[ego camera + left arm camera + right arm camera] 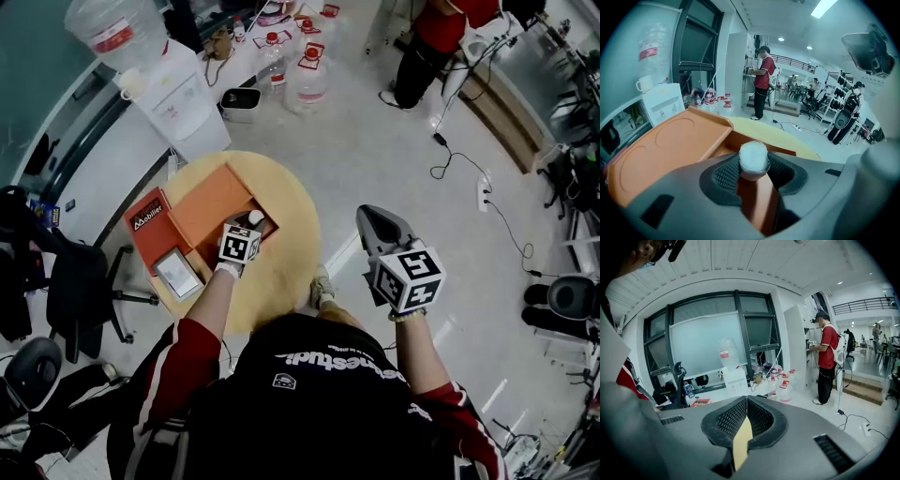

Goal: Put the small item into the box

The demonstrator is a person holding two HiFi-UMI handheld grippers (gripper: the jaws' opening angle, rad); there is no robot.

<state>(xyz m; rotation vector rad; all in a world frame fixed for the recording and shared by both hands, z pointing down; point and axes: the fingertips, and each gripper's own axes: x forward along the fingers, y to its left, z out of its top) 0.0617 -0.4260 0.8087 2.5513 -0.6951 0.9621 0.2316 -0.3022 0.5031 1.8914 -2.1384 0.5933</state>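
Note:
An orange box (269, 231) lies open on the round wooden table (291, 267), its flat lid (211, 208) folded out to the left. My left gripper (251, 225) hovers over the box, shut on a small white-capped item (255, 217). In the left gripper view the item (753, 159) sits between the black pads (725, 176), with the box's orange floor (757, 204) just beneath and the lid (670, 150) at the left. My right gripper (366, 216) hangs off the table's right side over the floor. Its jaws (746, 404) are shut with nothing between them.
A red carton (150, 225) with a grey-white slab (178, 274) lies at the table's left edge. Beyond the table stand a water dispenser (173, 94) and several bottles (305, 75). An office chair (75, 281) is at the left. A person in red (431, 37) and a cable (483, 192) are at the right.

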